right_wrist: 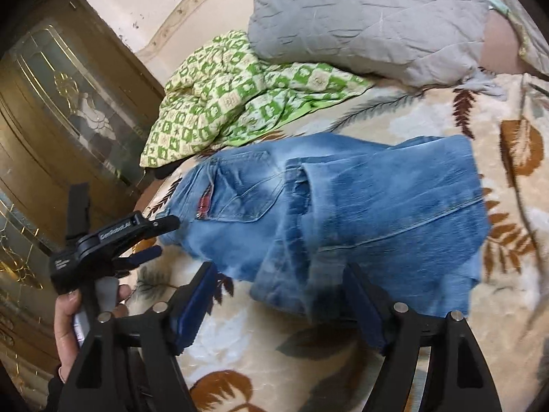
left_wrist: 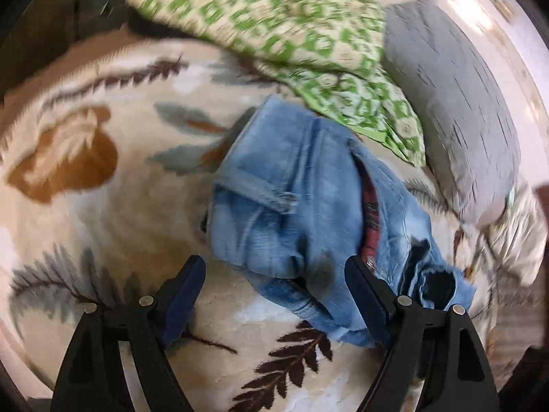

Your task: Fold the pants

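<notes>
Lying rumpled: faded denim pants (right_wrist: 343, 206)

We are seeing the pants (right_wrist: 329, 213) lying folded on the blanket (right_wrist: 411, 360), the quilt (right_wrist: 240, 96) lying just behind them, and the pillow (right_wrist: 363, 24) resting behind, overlapping the quilt's edge.

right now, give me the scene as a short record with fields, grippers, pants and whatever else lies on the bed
surface: cream plush blanket with leaf print
pants: faded blue denim jeans, partly folded, lying on the blanket
left gripper: open, at the edge of the jeans, gripping nothing
right gripper: open, at the near edge of the jeans
beside jeans: green and cream checked cloth, crumpled
behind: grey quilted pillow
</notes>
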Available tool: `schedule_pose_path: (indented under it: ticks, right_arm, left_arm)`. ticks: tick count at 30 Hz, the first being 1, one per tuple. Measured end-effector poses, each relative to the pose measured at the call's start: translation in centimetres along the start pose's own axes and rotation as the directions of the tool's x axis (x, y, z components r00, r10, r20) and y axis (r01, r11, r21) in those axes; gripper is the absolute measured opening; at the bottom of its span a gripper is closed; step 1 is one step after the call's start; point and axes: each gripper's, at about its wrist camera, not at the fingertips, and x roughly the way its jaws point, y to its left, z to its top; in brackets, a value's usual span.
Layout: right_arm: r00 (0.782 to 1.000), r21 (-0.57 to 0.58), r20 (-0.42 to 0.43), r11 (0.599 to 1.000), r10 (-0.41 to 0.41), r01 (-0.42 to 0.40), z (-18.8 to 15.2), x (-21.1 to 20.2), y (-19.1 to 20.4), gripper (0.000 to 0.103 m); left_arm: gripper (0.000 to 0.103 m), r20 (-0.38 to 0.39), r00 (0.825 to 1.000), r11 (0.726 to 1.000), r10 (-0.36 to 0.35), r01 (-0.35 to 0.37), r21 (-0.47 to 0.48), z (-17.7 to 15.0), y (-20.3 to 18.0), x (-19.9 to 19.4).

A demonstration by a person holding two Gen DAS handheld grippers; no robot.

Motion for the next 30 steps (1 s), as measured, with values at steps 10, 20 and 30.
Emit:
schedule_pose_path:
  ticks: [10,20,30]
  right_arm:
    - [0.998,-0.009,-0.030,0.999,0.046,-0.046,-0.3,0.5,0.2,0.078]
    - [0.993,-0.008,-0.094,0.997,0.074,-0.075,2.9,2.6,1.2,0.078]
    - [0.988,0.026,-0.101,0.993,0.115,-0.113,2.3,3.6,0.1,0.078]
  left_arm:
    - [0.082,-0.045,0.996,0.977,-0.082,0.071,-0.203,1.3,2.3,2.9]
    - [0.048,-0.024,0.998,0.970,-0.055,0.047,-0.239,1.6,3.1,2.9]
    - [0.036,0.033,0.999,0.980,0.018,-0.011,-0.198,1.5,1.5,1.8]
